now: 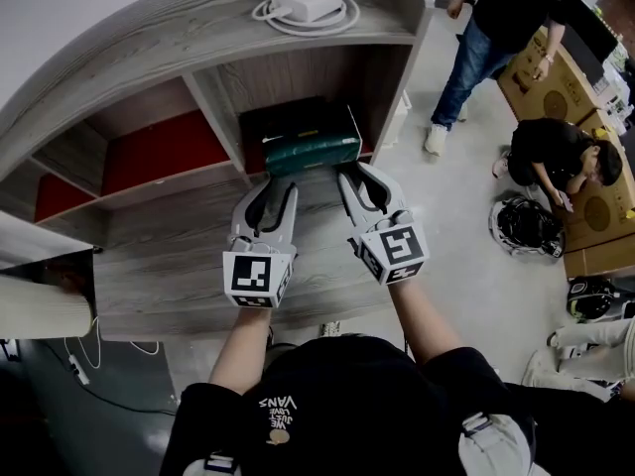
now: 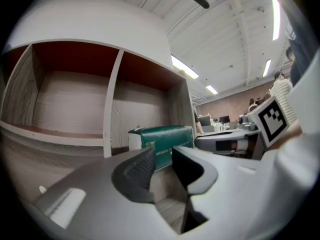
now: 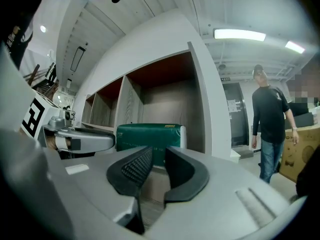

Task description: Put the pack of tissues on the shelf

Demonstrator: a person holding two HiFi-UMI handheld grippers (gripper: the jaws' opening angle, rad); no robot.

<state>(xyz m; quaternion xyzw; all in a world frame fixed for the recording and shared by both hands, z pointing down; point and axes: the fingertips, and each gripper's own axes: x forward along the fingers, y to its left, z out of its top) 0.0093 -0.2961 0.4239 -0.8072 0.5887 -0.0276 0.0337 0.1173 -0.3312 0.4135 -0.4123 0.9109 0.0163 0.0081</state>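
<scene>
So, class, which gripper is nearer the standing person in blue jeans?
Right. The right gripper sits on the side toward the person in jeans; the left gripper is beyond it, farther left.

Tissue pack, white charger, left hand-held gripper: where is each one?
pack of tissues (image 1: 313,152): head view, its green face.
white charger (image 1: 308,0): head view, its flat top.
left hand-held gripper (image 1: 275,191): head view, between its fingertips.
</scene>
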